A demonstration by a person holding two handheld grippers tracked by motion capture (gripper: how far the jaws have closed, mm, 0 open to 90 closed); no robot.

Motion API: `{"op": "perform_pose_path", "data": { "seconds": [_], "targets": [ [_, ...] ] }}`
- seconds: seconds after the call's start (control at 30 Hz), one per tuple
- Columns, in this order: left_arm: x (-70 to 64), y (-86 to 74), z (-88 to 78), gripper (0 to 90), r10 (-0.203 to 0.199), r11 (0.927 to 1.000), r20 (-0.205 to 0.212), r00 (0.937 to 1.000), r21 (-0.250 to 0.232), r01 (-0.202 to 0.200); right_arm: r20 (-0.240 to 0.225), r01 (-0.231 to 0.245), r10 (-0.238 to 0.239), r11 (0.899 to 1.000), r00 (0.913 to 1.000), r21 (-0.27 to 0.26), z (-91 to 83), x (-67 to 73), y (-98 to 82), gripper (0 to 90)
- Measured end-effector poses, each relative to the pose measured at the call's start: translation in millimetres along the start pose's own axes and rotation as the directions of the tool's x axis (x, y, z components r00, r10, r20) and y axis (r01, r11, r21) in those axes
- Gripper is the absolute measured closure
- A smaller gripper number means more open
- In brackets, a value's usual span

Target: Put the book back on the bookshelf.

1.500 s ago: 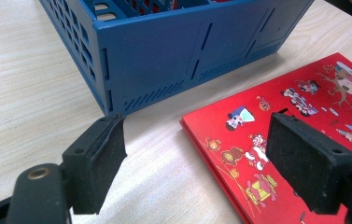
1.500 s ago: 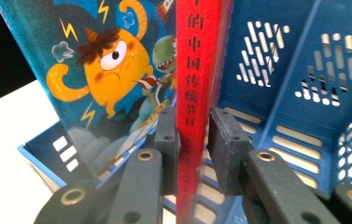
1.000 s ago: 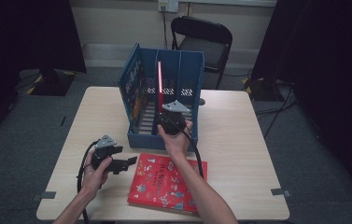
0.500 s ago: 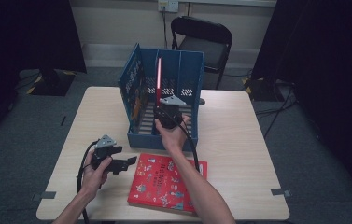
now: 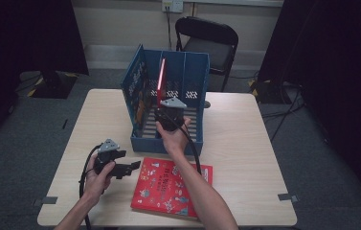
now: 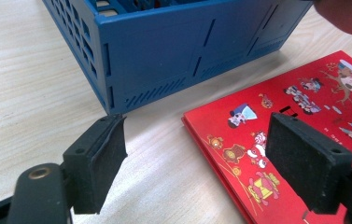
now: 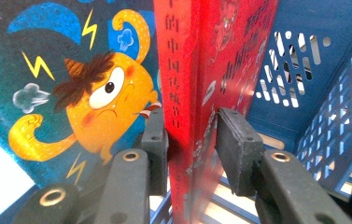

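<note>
A thin red book (image 5: 161, 79) stands upright inside the blue slotted crate (image 5: 168, 143). In the right gripper view this red book (image 7: 187, 70) sits between the pads of my right gripper (image 7: 192, 126), whose jaws have just been opening. The left pad lies against the spine and the right pad stands a sliver off the cover. My right gripper (image 5: 164, 106) reaches into the crate from its front. My left gripper (image 5: 132, 167) rests low over the table, open and holding nothing. It is just left of a second red book (image 5: 171, 187) that lies flat.
A blue picture book with an orange monster (image 7: 71, 93) leans against the crate's left wall, next to the upright book. The crate's perforated wall (image 7: 313, 93) is close on the right. A black folding chair (image 5: 209, 40) stands beyond the wooden table (image 5: 245, 143).
My right gripper has edged a little farther into the crate, along with the upright red book. The left hand has stayed put.
</note>
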State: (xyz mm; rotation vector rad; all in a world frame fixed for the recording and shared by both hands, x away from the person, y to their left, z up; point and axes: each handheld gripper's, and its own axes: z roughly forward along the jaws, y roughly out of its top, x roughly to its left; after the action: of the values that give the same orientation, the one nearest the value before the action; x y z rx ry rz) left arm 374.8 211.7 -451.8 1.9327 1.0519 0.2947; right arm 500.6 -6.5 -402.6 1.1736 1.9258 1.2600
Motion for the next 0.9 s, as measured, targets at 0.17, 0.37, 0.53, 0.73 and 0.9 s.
{"op": "perform_pose_path", "data": {
  "seconds": [0.17,0.37,0.53,0.73,0.9],
  "targets": [
    [0.6,-0.3,0.7,20.1,-0.007,1.0,0.001,1.0,0.005,0.007,-0.001,0.008,-0.008,1.0,1.0,0.01,2.5,0.3,2.3,64.9],
    [0.4,-0.1,0.6,20.1,-0.003,1.0,0.004,1.0,0.008,0.003,-0.013,0.012,-0.012,1.0,0.9999,0.005,1.1,-0.2,0.8,60.8],
    [0.2,-0.1,0.8,20.3,-0.002,1.0,-0.004,1.0,0.008,0.002,-0.015,0.022,-0.022,1.0,0.9996,-0.008,-5.5,-3.3,1.8,55.4],
    [0.1,0.0,1.6,20.7,0.003,0.9999,-0.008,1.0,0.015,-0.003,-0.085,0.016,-0.016,1.0,0.9962,0.007,-17.4,-6.8,-0.8,50.2],
    [-4.1,1.3,1.5,20.4,0.026,0.9996,-0.015,0.9995,0.008,-0.026,-0.153,0.071,-0.066,0.997,0.9859,0.026,-36.0,-8.4,-3.9,49.0]
  ]
}}
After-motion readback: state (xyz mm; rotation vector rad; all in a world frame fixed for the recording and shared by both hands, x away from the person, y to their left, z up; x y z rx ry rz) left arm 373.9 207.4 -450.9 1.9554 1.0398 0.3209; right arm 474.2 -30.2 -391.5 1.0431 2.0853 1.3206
